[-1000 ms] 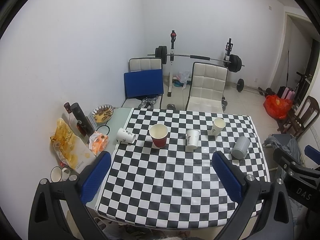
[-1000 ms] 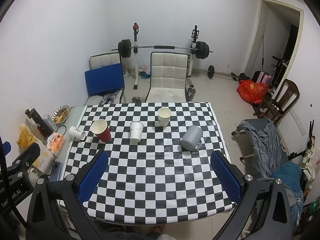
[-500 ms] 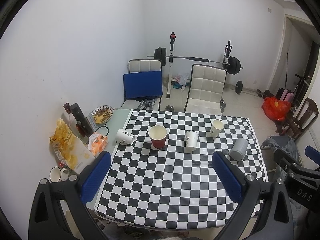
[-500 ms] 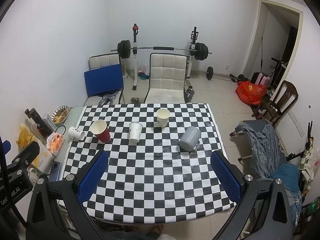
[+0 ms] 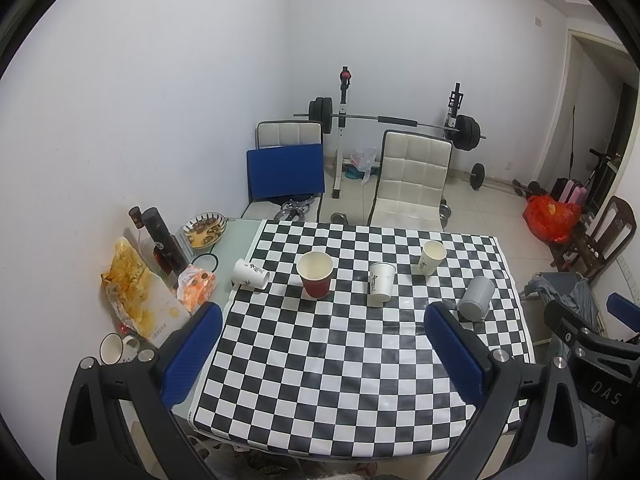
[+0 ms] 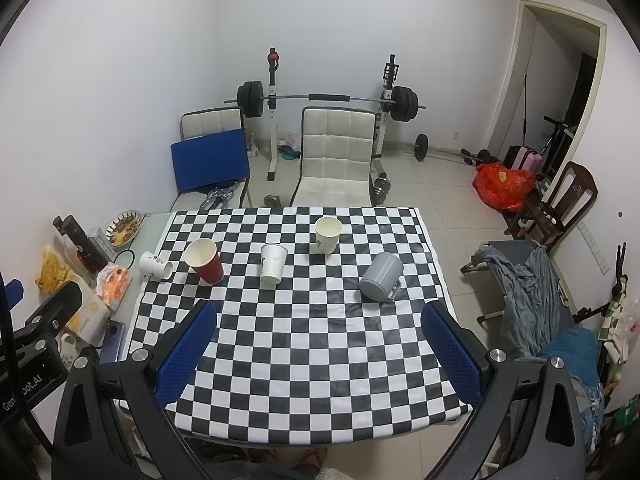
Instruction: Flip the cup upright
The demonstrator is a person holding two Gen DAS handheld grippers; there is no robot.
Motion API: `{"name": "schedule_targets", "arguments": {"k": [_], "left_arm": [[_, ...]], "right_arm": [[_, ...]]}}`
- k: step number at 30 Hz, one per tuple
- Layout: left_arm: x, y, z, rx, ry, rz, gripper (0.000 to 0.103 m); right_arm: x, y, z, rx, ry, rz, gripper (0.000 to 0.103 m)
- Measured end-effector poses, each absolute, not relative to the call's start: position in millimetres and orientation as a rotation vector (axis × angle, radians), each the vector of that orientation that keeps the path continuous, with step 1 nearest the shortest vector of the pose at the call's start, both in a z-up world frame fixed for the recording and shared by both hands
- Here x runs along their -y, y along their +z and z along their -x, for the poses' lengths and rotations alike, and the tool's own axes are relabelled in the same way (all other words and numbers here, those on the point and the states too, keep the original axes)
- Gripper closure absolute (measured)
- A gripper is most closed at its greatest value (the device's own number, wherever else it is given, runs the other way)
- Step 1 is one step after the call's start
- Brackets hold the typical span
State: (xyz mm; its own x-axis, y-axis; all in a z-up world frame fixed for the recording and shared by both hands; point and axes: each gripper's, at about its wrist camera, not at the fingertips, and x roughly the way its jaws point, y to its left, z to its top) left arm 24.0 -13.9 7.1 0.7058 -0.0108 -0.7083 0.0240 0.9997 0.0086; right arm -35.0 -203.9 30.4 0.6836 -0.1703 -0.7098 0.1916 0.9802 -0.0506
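A white paper cup (image 5: 250, 274) lies on its side at the left edge of the checkered table (image 5: 340, 380); it also shows in the right wrist view (image 6: 155, 265). A grey mug (image 5: 476, 298) stands mouth down at the right; it also shows in the right wrist view (image 6: 381, 282). A red cup (image 5: 315, 274), a white cup (image 5: 381, 287) and a cream cup (image 5: 431, 257) stand upright. My left gripper (image 5: 320, 352) and right gripper (image 6: 318, 352) are open and empty, high above the table's near side.
Snack bags (image 5: 136, 296), a dark bottle (image 5: 162, 240), a dish (image 5: 204, 230) and a mug (image 5: 112, 348) crowd the table's left strip. Two chairs (image 5: 408, 176) and a barbell rack (image 5: 384, 120) stand behind. A cot with clothes (image 6: 532, 284) is on the right.
Both grippers have drawn back and up a little, so the table and cups look slightly smaller and farther. No cup has moved.
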Motion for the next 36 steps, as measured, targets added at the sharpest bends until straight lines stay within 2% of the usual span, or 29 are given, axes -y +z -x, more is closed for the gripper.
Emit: {"name": "schedule_targets", "arguments": {"k": [8,23,36], "left_arm": [[28.7,-4.8,-36.4,-0.796,0.062,0.000,0.000],[13.6,-140.3,-72.6,-0.956,0.283,-0.067,0.000],[-22.6,-220.1,-175.1,-1.039,0.246,-0.091,0.000]], "right_arm": [[213.0,18.3,32.9,-0.817,-0.177,-0.031,0.000],[221.5,-138.1,-56.5,-1.034,-0.077,-0.053,0.000],[169.1,-238.6,-174.6,-1.188,-0.044,-0.042,0.000]]}}
